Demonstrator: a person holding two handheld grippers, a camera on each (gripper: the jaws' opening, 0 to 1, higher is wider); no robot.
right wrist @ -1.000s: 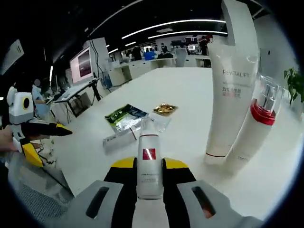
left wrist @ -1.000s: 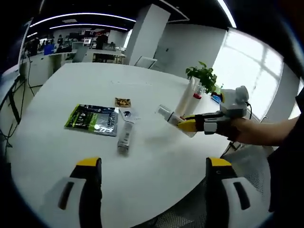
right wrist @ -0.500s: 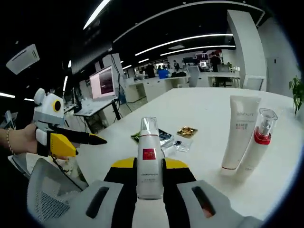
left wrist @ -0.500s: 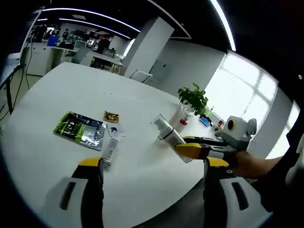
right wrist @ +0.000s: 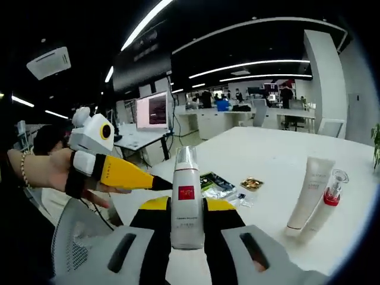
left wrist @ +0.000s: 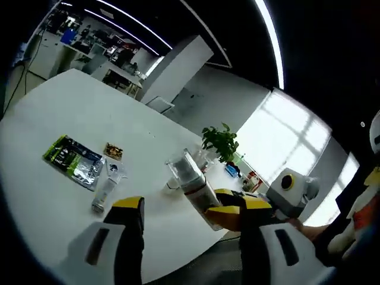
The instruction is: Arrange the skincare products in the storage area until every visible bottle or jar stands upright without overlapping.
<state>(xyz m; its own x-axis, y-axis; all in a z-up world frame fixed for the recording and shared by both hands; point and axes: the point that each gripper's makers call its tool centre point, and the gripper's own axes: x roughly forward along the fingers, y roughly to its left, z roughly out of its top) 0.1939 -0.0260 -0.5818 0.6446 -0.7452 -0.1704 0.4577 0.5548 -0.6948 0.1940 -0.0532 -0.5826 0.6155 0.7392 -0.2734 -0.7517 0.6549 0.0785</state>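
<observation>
The right claw [right wrist: 187, 208] is clamped on a white pump bottle [right wrist: 187, 199] with a red label, holding it above the near edge of the white tabletop [right wrist: 273, 160]. In the left gripper view the same bottle [left wrist: 191, 181] shows tilted, gripped by the right claw [left wrist: 228, 209] that comes in from the right. The left claw [left wrist: 193, 231] stands apart with nothing between its jaws; in the right gripper view it [right wrist: 163, 184] reaches in from the left, held by a hand [right wrist: 47, 172], its tip just beside the bottle. A white tube [right wrist: 309, 193] stands upright on its cap on the tabletop, touching or just beside a clear bottle with a red collar [right wrist: 328, 199]. Farther off lie a green packet [left wrist: 74, 160], a small brown sachet [left wrist: 113, 151] and a small tube [left wrist: 105, 191] lying flat. A potted plant [left wrist: 219, 141] stands at the far edge.
</observation>
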